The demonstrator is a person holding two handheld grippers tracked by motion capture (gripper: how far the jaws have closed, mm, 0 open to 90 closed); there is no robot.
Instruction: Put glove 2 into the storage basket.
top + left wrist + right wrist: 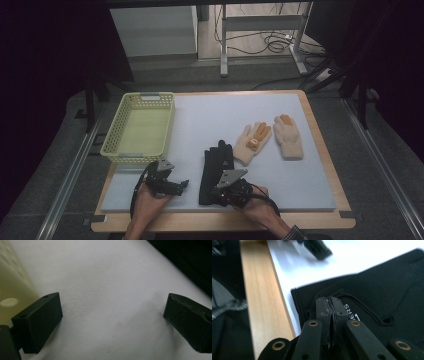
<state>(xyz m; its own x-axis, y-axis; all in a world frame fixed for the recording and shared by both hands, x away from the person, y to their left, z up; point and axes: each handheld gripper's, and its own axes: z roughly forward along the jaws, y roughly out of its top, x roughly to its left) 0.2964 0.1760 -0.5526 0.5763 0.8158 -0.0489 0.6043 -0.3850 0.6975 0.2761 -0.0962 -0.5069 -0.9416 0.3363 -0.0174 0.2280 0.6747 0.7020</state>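
The right hand-held gripper point(331, 308) is clenched on the black glove's point(216, 167) cuff (left hand-held gripper point(112, 320) released, idle), while the basket point(115, 148) holds nothing and two cream gloves point(270, 137) wait on the tabletop point(210, 117).

High view: above table's near edge, facing forward-down. Gripper views: close, low over the mat point(260, 107); both share its near strip.
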